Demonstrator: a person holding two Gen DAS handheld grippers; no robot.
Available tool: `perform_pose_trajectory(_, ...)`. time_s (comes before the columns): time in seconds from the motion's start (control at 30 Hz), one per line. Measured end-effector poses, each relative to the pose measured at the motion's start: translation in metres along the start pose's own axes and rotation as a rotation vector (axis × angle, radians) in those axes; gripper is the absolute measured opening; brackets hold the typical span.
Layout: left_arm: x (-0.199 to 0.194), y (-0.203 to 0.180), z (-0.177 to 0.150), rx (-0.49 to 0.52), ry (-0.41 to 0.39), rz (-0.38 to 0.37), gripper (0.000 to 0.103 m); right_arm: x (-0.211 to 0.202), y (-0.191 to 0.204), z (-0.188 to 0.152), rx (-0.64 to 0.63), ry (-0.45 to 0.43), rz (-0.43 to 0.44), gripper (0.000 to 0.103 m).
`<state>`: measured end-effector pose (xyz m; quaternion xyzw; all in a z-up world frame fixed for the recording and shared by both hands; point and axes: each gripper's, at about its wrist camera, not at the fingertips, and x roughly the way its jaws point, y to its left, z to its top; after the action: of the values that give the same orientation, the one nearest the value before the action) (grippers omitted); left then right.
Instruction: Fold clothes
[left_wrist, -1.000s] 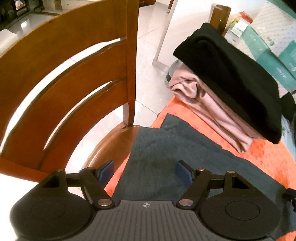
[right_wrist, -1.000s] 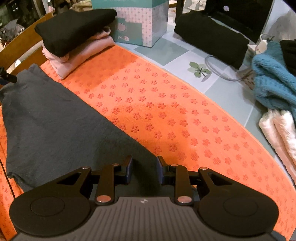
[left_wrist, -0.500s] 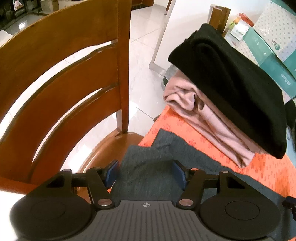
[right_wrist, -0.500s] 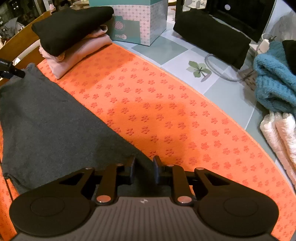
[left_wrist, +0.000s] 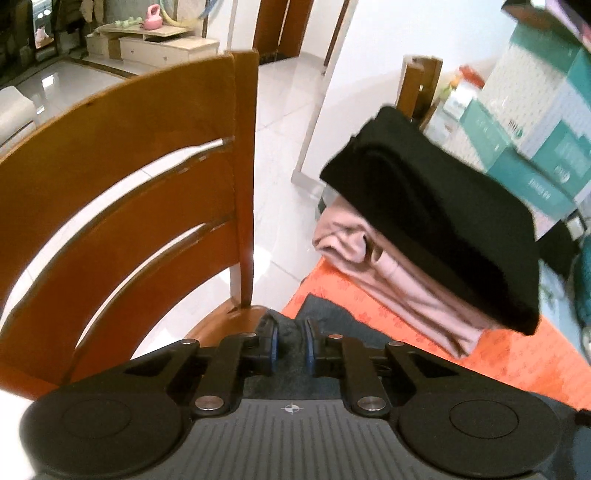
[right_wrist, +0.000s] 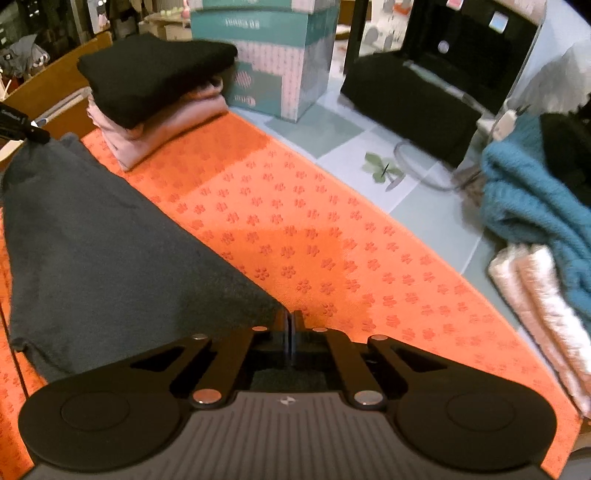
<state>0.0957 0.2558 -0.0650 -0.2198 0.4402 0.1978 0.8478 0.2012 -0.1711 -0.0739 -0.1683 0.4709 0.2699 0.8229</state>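
Note:
A dark grey garment (right_wrist: 110, 258) lies flat on the orange flowered mat (right_wrist: 314, 229). In the left wrist view my left gripper (left_wrist: 290, 341) is closing, with a bunched corner of the grey garment (left_wrist: 332, 321) pinched between its blue pads at the mat's edge by the chair. That left gripper (right_wrist: 22, 125) also shows at the garment's far corner in the right wrist view. My right gripper (right_wrist: 290, 321) is shut on the garment's near corner, pads together. A folded black garment (left_wrist: 443, 221) sits on a folded pink one (left_wrist: 406, 288) just beyond.
A wooden chair (left_wrist: 129, 184) stands close at the left of the table. Behind the mat are a teal patterned box (right_wrist: 280, 55) and a black bag (right_wrist: 413, 96). At the right lie a teal knit (right_wrist: 535, 199), a fluffy pink-white cloth (right_wrist: 543, 306) and a cable (right_wrist: 424, 173).
Both grippers went from open to closed on the grey garment's corners. Both rose a little, and the cloth's corners lift with them.

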Motion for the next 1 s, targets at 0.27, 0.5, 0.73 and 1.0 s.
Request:
perform_pose_trajectory(0.27, -0.048, 0.017, -0.015, -0.026, -0.075, -0.064, 0.016, -0.07, 0.025, -0.029, -0.001, -0.071, -0.036, 0.002)
perform_pose_trajectory(0.5, -0.08, 0.042, -0.053, -0.056, -0.087, -0.125, 0.015, -0.125, 0.073, -0.073, -0.01, -0.083, -0.057, 0.001)
perform_pose_trajectory(0.73, -0.087, 0.074, -0.107, -0.071, -0.025, -0.137, 0.012, -0.137, 0.126, -0.134, 0.011, -0.01, -0.046, 0.001)
perform_pose_trajectory(1.0, -0.079, 0.092, -0.142, -0.117, 0.047, -0.136, 0.01, -0.121, 0.154, -0.177, 0.067, 0.067, -0.03, 0.001)
